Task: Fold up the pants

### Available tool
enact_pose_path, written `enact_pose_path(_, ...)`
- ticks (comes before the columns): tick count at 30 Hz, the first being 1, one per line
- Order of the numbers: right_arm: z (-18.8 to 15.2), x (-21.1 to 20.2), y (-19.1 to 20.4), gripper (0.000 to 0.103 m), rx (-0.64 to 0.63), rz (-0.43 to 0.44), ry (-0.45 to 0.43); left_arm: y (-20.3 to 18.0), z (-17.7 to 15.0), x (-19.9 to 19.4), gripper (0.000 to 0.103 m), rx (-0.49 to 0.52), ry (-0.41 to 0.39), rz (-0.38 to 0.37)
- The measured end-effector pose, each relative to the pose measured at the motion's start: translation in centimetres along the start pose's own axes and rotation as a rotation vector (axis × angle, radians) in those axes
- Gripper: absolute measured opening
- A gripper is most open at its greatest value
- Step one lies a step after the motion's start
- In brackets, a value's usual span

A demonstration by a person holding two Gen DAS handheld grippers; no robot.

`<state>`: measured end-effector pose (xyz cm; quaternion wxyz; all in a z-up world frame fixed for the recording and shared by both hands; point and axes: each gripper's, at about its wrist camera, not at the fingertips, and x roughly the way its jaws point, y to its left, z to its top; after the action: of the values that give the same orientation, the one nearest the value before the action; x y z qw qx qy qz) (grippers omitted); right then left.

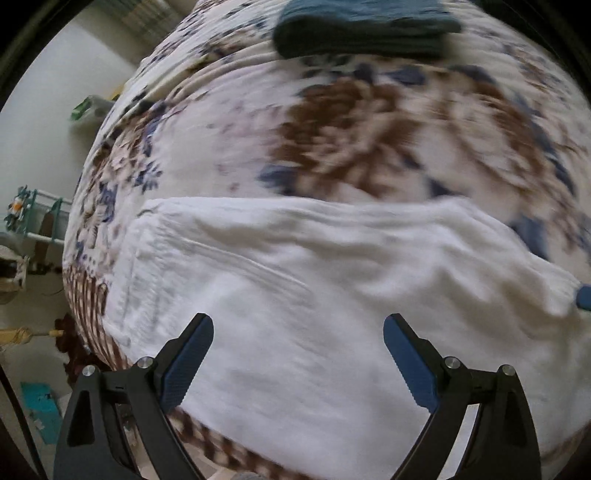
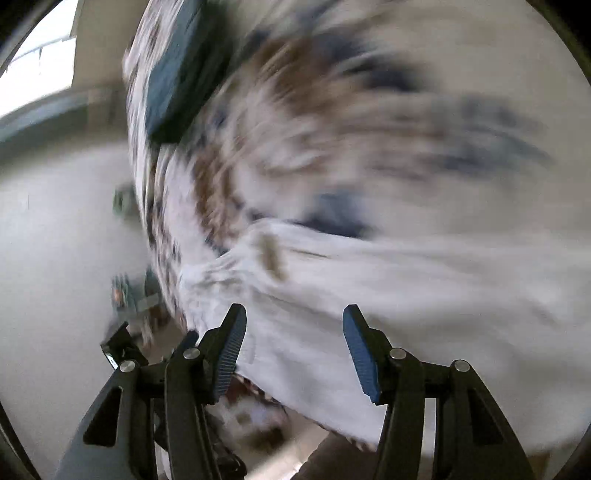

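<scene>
Both my grippers, left (image 1: 298,338) and right (image 2: 294,325), hang wide open and empty over the white pants (image 1: 314,295) on the floral bedspread (image 1: 369,140).

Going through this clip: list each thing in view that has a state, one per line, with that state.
white pants: lying spread on the bed, in neither claw's grip, some creases
left claw: open, empty, over the pants
right claw: open, empty, over the pants
dark teal garment: folded, lying at the far end of the bed
floral bedspread: spread over the bed, under both garments
</scene>
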<state>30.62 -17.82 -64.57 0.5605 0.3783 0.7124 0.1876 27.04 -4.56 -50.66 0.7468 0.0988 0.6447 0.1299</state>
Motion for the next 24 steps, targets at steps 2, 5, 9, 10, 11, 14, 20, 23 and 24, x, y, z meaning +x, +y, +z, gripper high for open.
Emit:
enact_pose_path(2,2.6,3.8,2.3,0.057,-0.032,-0.045,0.065,0.8,1.1,1.4,0.094,-0.005,0.010,0.001)
enact_pose_path(5,5.4,9.4,3.9,0.057,-0.051,-0.100,0.196,1.6,1.9,2.8,0.094,-0.005,0.026,-0.019)
enact_pose_path(9,6.1,13.3,4.3,0.020,-0.028,-0.088,0.305,2.3,2.3,4.3,0.094,-0.013,0.070,-0.089)
enact_pose_path(10,6.3,13.1,4.6,0.013,-0.027,-0.078,0.296,2.4,2.3,4.5,0.094,-0.009,0.079,-0.101)
enact_pose_path(11,6.4,12.9,4.8,0.012,-0.025,-0.075,0.287,2.5,2.3,4.7,0.094,-0.005,0.086,-0.109)
enact_pose_path(14,7.6,13.1,4.4,0.013,0.033,-0.061,0.272,2.9,2.2,5.3,0.094,0.009,0.107,-0.135)
enact_pose_path(20,8.5,16.3,7.0,0.009,-0.079,-0.187,0.367,3.8,2.5,6.2,0.094,0.040,0.125,-0.172)
enact_pose_path(23,9.8,13.9,7.2,0.008,0.004,-0.176,0.295,4.2,2.7,6.6,0.094,0.045,0.107,-0.214)
enact_pose_path(24,9.9,13.9,7.3,0.008,0.000,-0.179,0.304,4.4,2.7,6.8,0.094,0.044,0.113,-0.217)
